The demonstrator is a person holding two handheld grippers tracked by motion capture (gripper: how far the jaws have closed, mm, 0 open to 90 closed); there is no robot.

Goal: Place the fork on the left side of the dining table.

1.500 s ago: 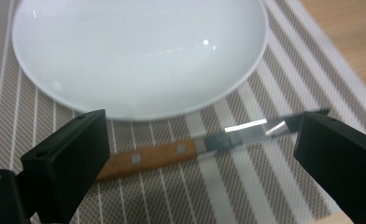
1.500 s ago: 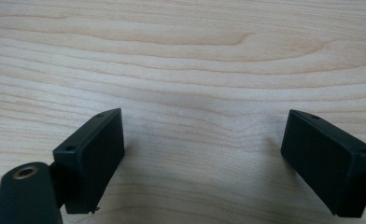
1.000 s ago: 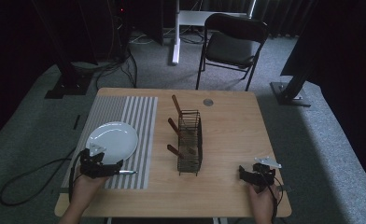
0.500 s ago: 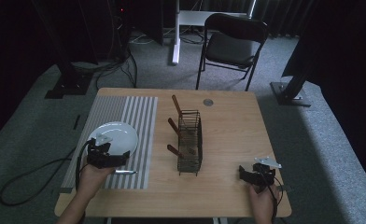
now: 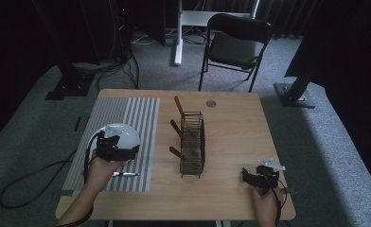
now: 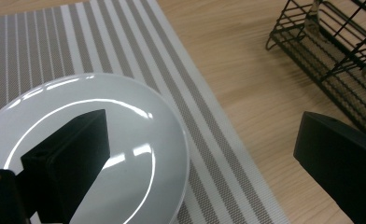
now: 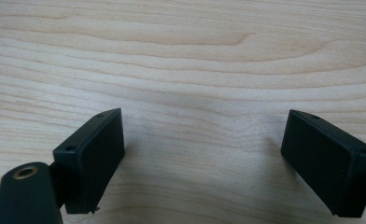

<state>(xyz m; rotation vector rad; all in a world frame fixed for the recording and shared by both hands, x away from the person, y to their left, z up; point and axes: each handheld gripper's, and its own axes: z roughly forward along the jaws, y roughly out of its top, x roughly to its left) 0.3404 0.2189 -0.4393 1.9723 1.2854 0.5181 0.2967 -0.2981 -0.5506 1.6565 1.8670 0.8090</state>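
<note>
The left gripper (image 5: pixel 115 144) hovers over the white plate (image 6: pixel 139 126), jaws spread wide — one above the plate, one past its rim. The plate lies on the striped mat (image 5: pixel 141 113) (near the table's left edge). The right gripper (image 5: pixel 257 176) gapes at the front right corner.

Room, high view. Floor: grey carpet (image 5: pixel 27 142) across the frame, dim light, darkest along the top and right edges. Centre: light wooden table (image 5: pixel 235 137). Top centre-right: black folding chair (image 5: pixel 235 42), seat facing the table, standing well apart from it. Top centre: white desk leg (image 5: pixel 178 33) with a foot. Upper left: dark stand base (image 5: pixel 67 87) with loose black cables (image 5: pixel 112 71) beside it. Right: black stand post (image 5: pixel 306 66) on a flat base.
</note>
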